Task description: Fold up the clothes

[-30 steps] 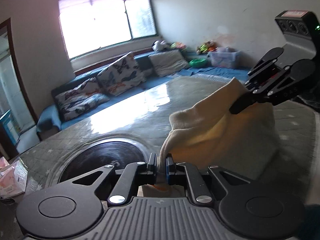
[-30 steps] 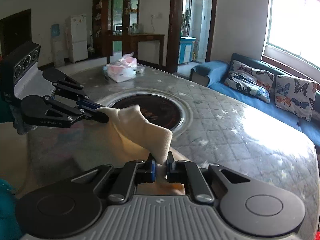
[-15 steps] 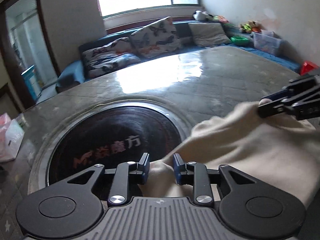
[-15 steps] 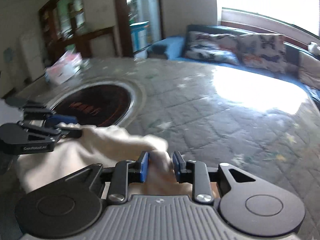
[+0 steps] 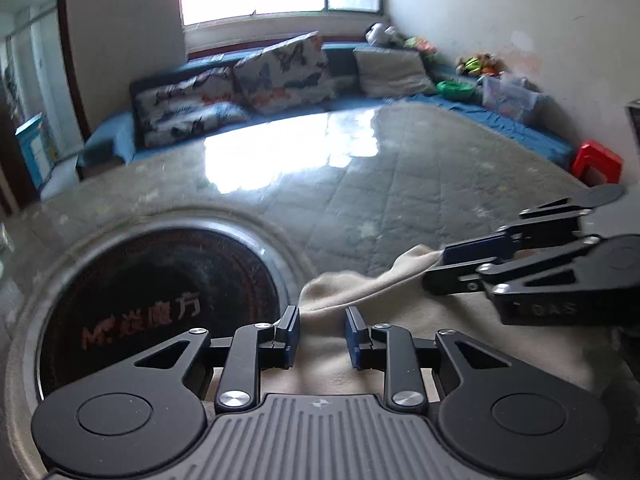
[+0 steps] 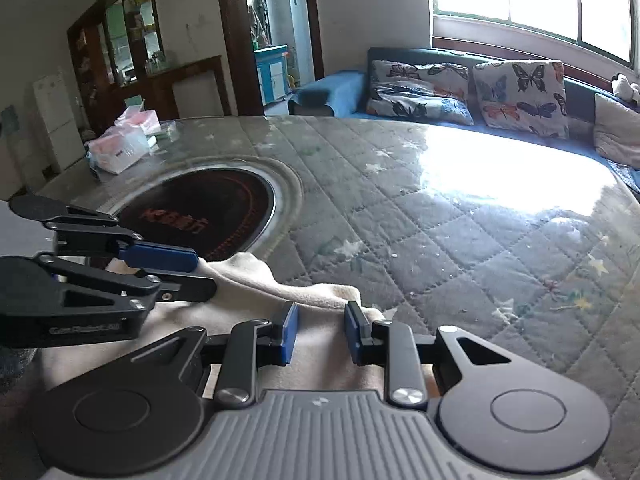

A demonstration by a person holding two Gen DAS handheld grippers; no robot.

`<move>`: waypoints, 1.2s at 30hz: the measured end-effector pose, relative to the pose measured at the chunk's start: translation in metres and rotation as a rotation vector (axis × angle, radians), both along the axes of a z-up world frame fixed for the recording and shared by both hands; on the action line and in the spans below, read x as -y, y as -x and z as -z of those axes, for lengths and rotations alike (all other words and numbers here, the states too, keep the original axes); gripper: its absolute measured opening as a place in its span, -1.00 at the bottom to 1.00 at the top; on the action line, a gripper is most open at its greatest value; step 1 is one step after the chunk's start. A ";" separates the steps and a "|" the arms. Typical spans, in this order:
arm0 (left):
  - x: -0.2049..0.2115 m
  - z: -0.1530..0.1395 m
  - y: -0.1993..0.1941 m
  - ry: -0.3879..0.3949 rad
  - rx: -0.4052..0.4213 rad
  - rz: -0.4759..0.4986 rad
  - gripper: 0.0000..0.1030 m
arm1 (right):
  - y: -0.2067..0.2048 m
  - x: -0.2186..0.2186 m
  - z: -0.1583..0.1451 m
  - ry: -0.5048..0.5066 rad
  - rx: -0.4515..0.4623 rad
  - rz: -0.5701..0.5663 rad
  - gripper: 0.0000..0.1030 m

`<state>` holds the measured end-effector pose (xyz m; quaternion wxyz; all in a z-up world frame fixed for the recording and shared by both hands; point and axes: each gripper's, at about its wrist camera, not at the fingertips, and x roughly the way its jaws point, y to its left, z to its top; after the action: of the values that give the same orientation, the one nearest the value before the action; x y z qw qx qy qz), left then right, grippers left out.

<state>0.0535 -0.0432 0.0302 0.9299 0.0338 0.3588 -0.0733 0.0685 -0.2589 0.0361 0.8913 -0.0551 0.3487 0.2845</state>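
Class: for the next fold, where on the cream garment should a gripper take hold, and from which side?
Probably the raised far edge of the cream garment, approached from the near side. It stands up off the table as a ridge, and both the left gripper and right gripper sit open astride it.

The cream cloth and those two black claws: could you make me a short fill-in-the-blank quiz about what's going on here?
1. The cream cloth lies on a quilted ____.
2. The fingers of the left gripper stand ____, not clamped on the cloth.
3. The right gripper has pads coloured ____.
4. The dark round plate set in the table bears ____ lettering.

Missing words: table; open; blue; red
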 end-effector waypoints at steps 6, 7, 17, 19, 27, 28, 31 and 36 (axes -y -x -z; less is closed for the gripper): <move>-0.002 -0.002 -0.005 0.023 -0.015 -0.018 -0.44 | 0.011 0.013 -0.006 0.000 0.026 0.015 -0.47; -0.001 -0.001 -0.005 0.018 -0.013 -0.018 -0.44 | 0.015 0.017 -0.007 0.006 0.028 0.019 -0.47; 0.000 -0.009 0.007 0.027 0.018 -0.021 -0.36 | 0.022 0.043 -0.007 -0.029 0.026 0.083 -0.48; 0.001 -0.015 0.017 0.035 0.035 -0.011 -0.36 | 0.029 0.045 -0.011 -0.018 0.038 0.068 -0.48; 0.010 -0.016 0.068 0.041 0.069 0.049 -0.36 | 0.078 0.048 -0.017 0.000 0.059 -0.013 -0.49; 0.010 -0.014 0.073 0.040 0.070 0.050 -0.36 | 0.082 0.048 -0.016 0.008 0.064 -0.022 -0.49; 0.007 -0.004 0.080 0.043 0.051 0.040 -0.36 | 0.089 0.048 -0.006 0.035 0.057 -0.032 -0.49; 0.003 0.001 0.088 0.069 0.044 0.028 -0.36 | 0.093 0.053 -0.001 0.036 0.049 -0.017 -0.51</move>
<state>-0.0340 -0.0466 0.0290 0.9371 0.0084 0.3349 -0.0979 -0.0246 -0.3123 0.0367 0.8960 -0.0810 0.3313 0.2844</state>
